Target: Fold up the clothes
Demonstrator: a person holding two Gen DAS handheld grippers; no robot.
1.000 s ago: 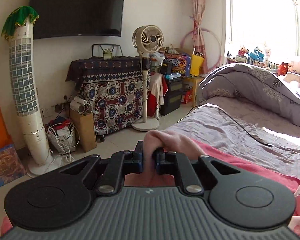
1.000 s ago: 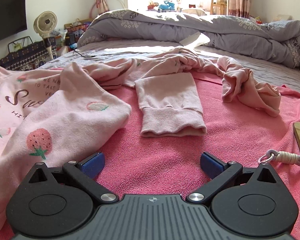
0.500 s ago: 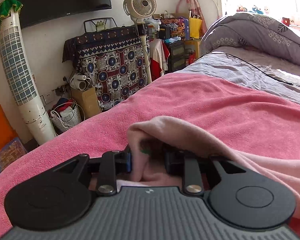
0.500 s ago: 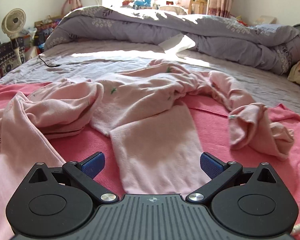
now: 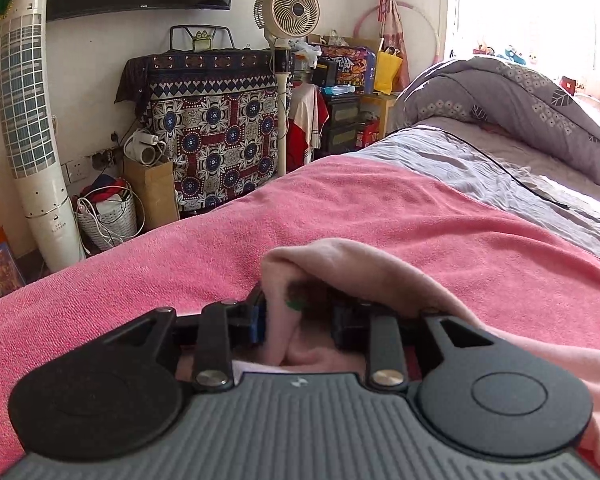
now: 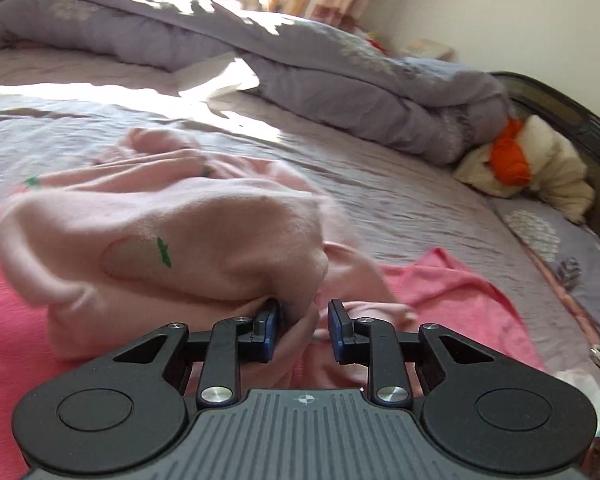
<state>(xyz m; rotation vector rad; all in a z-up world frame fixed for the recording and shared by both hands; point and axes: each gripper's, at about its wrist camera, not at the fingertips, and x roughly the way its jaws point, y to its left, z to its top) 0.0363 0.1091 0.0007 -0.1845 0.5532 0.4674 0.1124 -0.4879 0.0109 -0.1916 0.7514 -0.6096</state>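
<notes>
A bed (image 6: 380,184) with a rumpled grey quilt (image 6: 340,68) carries a pink towel (image 5: 340,216) spread over its near part, and on that towel lies the pale pink garment (image 6: 172,232), bunched up just ahead of both tools. The left gripper (image 5: 298,316) has its jaws part-way apart with a fold of the garment (image 5: 340,264) draped over and between them, though whether the pads press on it is hidden by the cloth. The right gripper (image 6: 302,330) is closing its jaws with a bunch of the same garment between them, the left pad touching the cloth and a gap showing beside the right one.
</notes>
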